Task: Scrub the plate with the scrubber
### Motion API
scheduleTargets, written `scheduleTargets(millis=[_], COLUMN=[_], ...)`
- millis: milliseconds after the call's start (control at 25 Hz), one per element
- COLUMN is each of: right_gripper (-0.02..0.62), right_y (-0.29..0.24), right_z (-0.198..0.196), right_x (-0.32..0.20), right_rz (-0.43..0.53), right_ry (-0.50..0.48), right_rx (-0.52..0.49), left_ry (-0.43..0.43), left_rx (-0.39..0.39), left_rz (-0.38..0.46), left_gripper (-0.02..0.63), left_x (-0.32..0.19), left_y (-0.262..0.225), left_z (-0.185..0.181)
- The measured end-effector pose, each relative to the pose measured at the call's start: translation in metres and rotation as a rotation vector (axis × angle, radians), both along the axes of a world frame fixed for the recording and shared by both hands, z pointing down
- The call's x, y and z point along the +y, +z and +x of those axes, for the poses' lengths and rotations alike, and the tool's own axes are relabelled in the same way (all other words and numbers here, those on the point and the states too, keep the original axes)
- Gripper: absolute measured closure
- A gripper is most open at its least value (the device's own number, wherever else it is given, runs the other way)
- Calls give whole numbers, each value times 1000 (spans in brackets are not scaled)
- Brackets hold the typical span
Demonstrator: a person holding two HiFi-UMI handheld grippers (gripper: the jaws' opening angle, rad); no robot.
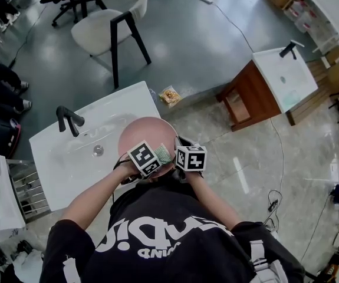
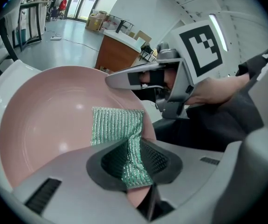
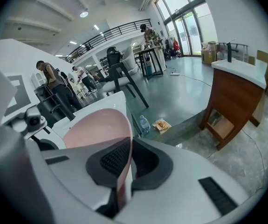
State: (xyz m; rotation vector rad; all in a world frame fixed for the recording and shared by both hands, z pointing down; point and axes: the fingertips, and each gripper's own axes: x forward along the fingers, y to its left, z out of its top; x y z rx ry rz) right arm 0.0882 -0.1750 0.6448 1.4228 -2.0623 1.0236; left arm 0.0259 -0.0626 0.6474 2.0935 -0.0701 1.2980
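Note:
A pink plate (image 1: 147, 134) is held over the right end of a white sink (image 1: 69, 158). My right gripper (image 1: 178, 153) is shut on the plate's rim (image 3: 124, 164), which runs edge-on between its pads. My left gripper (image 1: 164, 158) is shut on a green scrubber (image 2: 124, 139). The scrubber's free end lies flat against the plate's inner face (image 2: 54, 120). In the left gripper view the right gripper (image 2: 138, 78) reaches in over the plate's far edge. Both grippers sit close together at the plate's near side.
A black tap (image 1: 68, 120) stands at the sink's back left and the drain (image 1: 98, 150) is beside the plate. A second sink on a wooden cabinet (image 1: 269, 84) stands to the right. Chairs (image 1: 113, 16) are behind. A packet (image 1: 170, 95) lies on the floor.

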Motion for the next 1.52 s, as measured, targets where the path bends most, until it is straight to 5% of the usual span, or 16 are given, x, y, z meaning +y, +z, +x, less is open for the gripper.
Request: scheduleTargets(millis=[640,1520], right_gripper=[569,568], right_y=[3,3], right_z=[2,1], right_x=[3,2], right_rz=[-55,-50], right_ry=[-18,-42], right_rx=[-79,-106], left_ry=[-83,-167], left_rx=[38,43], left_rz=[41,101], left_gripper=[512,512], left_x=[-35,-66], left_y=[0,1], left_z=[30,8])
